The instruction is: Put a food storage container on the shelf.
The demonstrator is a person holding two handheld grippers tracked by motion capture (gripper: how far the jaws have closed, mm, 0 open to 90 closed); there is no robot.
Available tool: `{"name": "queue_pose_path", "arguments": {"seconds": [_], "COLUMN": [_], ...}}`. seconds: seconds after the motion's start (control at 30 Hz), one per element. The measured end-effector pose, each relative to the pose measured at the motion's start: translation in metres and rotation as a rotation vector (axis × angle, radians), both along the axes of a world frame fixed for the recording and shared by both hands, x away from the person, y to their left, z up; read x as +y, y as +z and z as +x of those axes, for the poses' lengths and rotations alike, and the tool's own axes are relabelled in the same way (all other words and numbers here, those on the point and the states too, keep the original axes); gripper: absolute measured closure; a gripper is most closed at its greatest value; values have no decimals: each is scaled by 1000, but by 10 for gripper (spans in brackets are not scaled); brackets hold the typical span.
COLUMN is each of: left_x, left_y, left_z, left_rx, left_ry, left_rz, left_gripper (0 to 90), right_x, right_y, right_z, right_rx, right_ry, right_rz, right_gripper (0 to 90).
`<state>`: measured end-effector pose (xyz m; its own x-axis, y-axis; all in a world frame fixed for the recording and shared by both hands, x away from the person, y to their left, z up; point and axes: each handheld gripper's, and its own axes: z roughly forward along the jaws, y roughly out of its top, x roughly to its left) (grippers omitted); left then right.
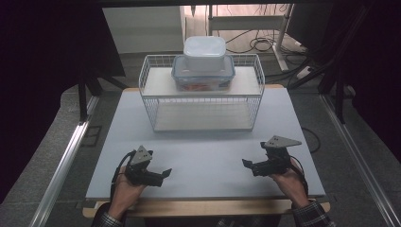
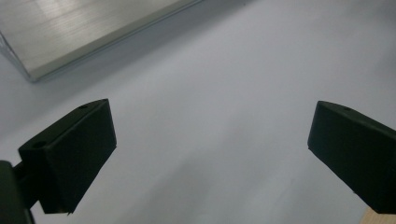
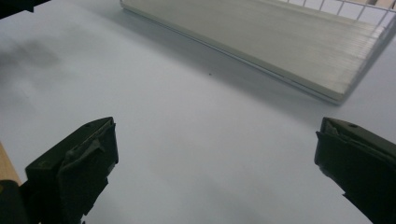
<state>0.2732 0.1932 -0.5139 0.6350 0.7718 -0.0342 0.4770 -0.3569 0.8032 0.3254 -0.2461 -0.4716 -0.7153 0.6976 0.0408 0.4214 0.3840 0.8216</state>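
Both grippers are resting low over the near part of the table, held wide apart from each other, and neither is carrying anything. The left gripper (image 1: 163, 174) is sitting with its jaws spread and pointing inward to the middle; in the left gripper view the left gripper (image 2: 210, 154) is framing bare tabletop. The right gripper (image 1: 249, 165) is mirroring it, jaws likewise parted and turned inward, and in the right gripper view the right gripper (image 3: 215, 163) is bracketing bare surface too.

The stacked containers are lying straight ahead of both, well apart from them, on the upper shelf of the white wire rack (image 1: 151, 101) at the far side of the table. The clear lidded container (image 1: 180, 75) is sitting flat with its long axis running across the table, and the white lidded tub (image 1: 204, 51) is resting upright on top of it. The stack is standing roughly midway between the two hands, so neither looks clearly nearer.

The pale grey tabletop (image 1: 208, 151) is lying bare between grippers and rack. Beyond the table, cables (image 1: 257, 43) are trailing across the floor.
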Motion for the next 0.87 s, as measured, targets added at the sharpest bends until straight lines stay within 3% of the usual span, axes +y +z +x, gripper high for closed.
{"name": "queue_pose_path", "arguments": {"seconds": [0.23,0.33,0.53,0.73,0.87], "left_x": [7,8,7,6,6], "left_y": [-7,-11,-18,-28,-28], "left_z": [-2,-1,1,6,7], "left_rx": [17,38,80,149,151], "left_ry": [23,26,19,20,23], "left_rz": [16,22,73,116,110], "left_gripper": [7,6,5,1,2], "right_x": [-8,-10,-12,-11,-11], "right_y": [-8,-13,-26,-33,-36], "right_z": [-7,-11,-14,-13,-12], "right_rx": [6,13,30,48,51], "right_ry": [-8,-3,18,20,23], "right_rz": [-20,-37,-86,-124,-134], "right_gripper": [0,0,0,0,0]}}
